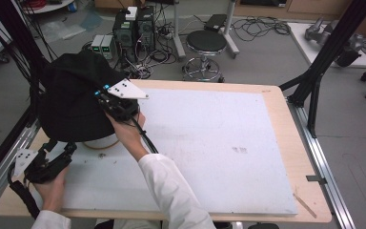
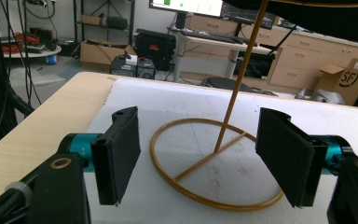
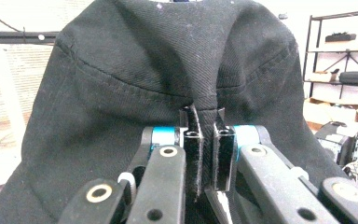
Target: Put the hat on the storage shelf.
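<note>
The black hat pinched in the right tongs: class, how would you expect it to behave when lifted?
The black hat is probably floppy: its cloth puckers where the right tongs pinch it. Likely light, since a thin gold stand carries it.

Black hat (image 1: 74,100), gold stand (image 2: 214,163), white board (image 1: 209,143)

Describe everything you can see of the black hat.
The black hat looks like soft twill cotton with stitched seams and a floppy brim. It sits over the top of a thin gold wire stand at the table's left rear corner, hanging slack. The right claw is shut on a pinched fold of its fabric, which bunches into creases above the jaws. The left claw waits open at the stand's ring base, not touching the hat.
</note>
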A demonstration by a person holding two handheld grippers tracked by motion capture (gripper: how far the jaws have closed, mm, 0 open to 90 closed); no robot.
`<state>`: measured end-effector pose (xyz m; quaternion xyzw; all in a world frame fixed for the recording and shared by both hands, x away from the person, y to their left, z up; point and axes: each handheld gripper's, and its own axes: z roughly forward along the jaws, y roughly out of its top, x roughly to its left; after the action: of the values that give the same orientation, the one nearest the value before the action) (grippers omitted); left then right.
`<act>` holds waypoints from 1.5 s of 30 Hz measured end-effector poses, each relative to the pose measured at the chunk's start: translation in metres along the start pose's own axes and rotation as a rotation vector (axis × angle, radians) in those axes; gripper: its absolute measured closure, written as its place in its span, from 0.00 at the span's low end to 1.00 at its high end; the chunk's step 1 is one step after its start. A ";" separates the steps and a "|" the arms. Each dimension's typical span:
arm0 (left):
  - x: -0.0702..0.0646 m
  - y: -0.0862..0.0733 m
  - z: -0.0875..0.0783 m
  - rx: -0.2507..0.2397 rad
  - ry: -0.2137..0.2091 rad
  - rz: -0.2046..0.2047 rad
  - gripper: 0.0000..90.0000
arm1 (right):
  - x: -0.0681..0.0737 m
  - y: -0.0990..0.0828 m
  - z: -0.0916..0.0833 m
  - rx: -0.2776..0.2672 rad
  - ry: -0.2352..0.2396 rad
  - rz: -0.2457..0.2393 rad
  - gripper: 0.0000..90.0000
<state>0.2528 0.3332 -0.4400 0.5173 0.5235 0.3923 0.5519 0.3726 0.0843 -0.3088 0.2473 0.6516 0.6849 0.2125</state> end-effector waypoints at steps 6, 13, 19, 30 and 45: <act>-0.001 0.000 0.001 0.001 -0.007 0.003 0.34 | -0.002 0.001 -0.001 0.000 0.001 0.009 0.95; -0.001 0.000 0.000 0.001 -0.006 0.002 0.34 | -0.003 0.001 -0.002 -0.006 -0.014 0.033 0.90; -0.001 0.000 0.001 0.001 -0.007 0.002 0.34 | -0.004 0.005 -0.006 -0.034 -0.029 0.034 0.83; -0.002 0.000 0.001 0.002 -0.007 0.002 0.34 | -0.011 0.012 -0.015 -0.054 -0.067 0.039 0.63; -0.003 -0.001 0.001 0.004 -0.011 0.006 0.34 | -0.031 0.020 -0.034 0.001 -0.135 0.085 0.17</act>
<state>0.2535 0.3298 -0.4401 0.5221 0.5196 0.3901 0.5524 0.3766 0.0368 -0.2922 0.3204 0.6251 0.6747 0.2267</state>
